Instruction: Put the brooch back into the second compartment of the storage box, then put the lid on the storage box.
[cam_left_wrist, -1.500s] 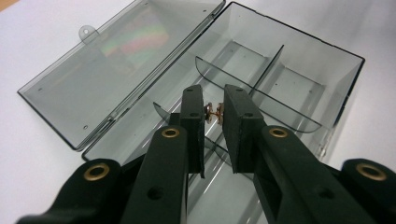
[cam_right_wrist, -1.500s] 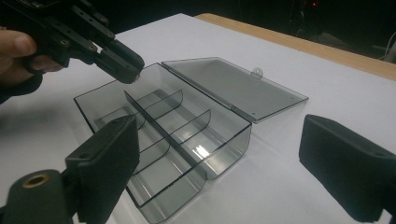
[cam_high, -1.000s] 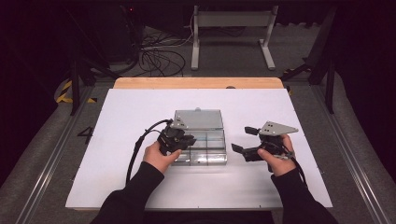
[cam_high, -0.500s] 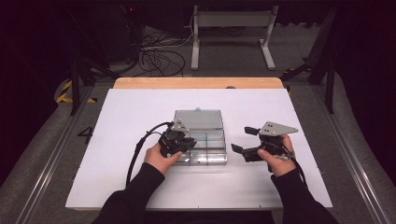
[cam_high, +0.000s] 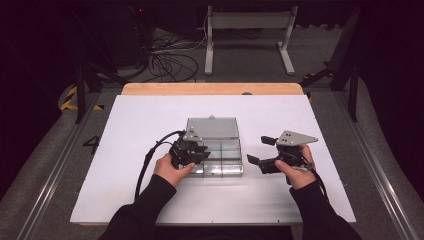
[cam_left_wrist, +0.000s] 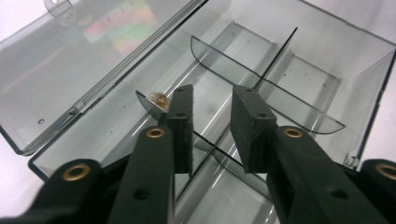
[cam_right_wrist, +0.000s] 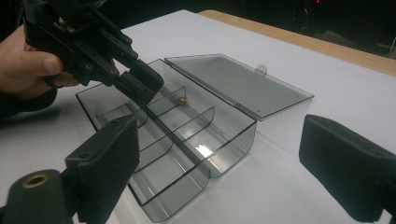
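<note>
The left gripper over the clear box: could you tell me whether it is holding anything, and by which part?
Nothing is held. The left gripper hangs open over the compartment box, its pads bare, and the small brass piece lies beside one jaw.

open box (cam_high: 222, 150) with lid (cam_high: 212, 128) flat behind, dividers (cam_left_wrist: 261, 88) crowding compartments, white table (cam_high: 150, 120) free around
</note>
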